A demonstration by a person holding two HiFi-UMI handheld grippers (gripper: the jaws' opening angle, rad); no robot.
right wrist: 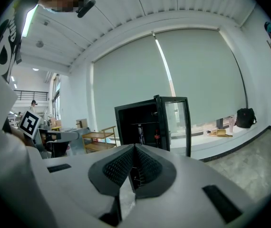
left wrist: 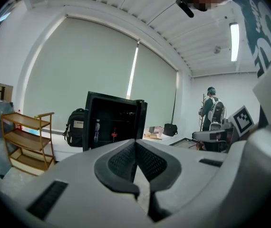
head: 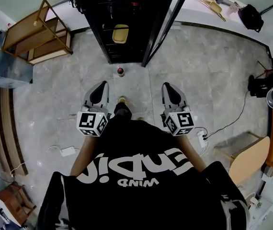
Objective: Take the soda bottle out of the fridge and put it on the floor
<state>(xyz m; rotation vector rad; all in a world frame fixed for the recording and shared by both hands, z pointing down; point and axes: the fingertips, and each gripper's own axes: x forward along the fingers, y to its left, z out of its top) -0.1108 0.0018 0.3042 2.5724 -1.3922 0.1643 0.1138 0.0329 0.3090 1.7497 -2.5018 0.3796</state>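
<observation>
Head view: both grippers closed and empty, bottle on the floor

At 10 o'clock a wooden shelf unit point(head: 38, 30) stands by the wall. The left gripper point(head: 101, 84) is held out from the waist on a bare forearm. It aims at 12 o'clock and tips slightly downward, and its pads meet with nothing between them. Ahead, between the two grippers, the soda bottle point(head: 120, 71) stands upright on the grey floor point(head: 199, 80). It is just in front of the fridge point(head: 94, 32) and well apart from both grippers. The fridge's glass door point(head: 168, 25) is swung open toward 1 o'clock. The right gripper point(head: 167, 85) mirrors the left, level with it, jaws pressed together and empty.
</observation>
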